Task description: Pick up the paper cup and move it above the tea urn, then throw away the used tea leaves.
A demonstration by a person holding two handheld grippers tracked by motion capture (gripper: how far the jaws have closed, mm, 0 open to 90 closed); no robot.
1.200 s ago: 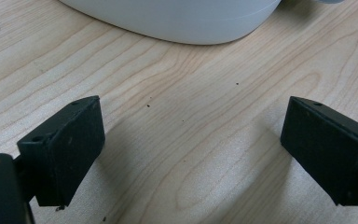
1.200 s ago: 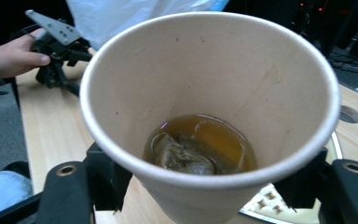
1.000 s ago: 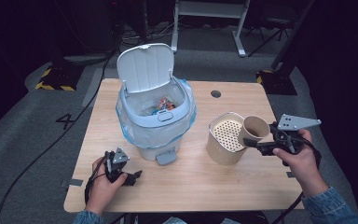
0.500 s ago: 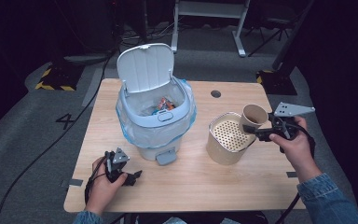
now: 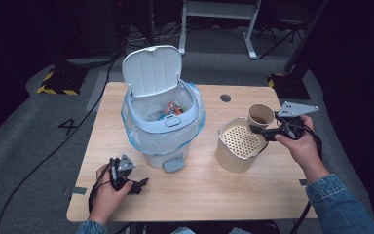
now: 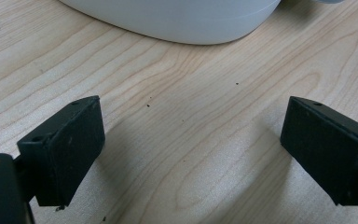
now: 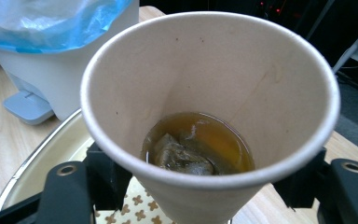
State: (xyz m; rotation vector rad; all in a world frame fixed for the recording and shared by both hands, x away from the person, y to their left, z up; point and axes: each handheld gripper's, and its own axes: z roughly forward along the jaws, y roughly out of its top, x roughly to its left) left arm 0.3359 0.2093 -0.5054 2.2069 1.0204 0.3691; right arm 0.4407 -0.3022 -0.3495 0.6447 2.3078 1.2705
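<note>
The right gripper [image 5: 259,130] is clamping the paper cup [image 5: 260,116] above the strainer container [image 5: 237,146], near the table's right edge; tilting carelessly could spill tea outside. The left gripper [image 5: 139,184] is resting wide apart.

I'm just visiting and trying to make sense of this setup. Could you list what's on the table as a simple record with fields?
Surface: wooden table
Bin: white pedal bin, lid up, blue liner, some litter inside
Canister: round cream container with a perforated top
Cup: paper cup with brown liquid and a tea bag, held above the container's far edge
Right tool: shut on the paper cup
Left tool: open, holding nothing, low over the table near the bin's base
</note>
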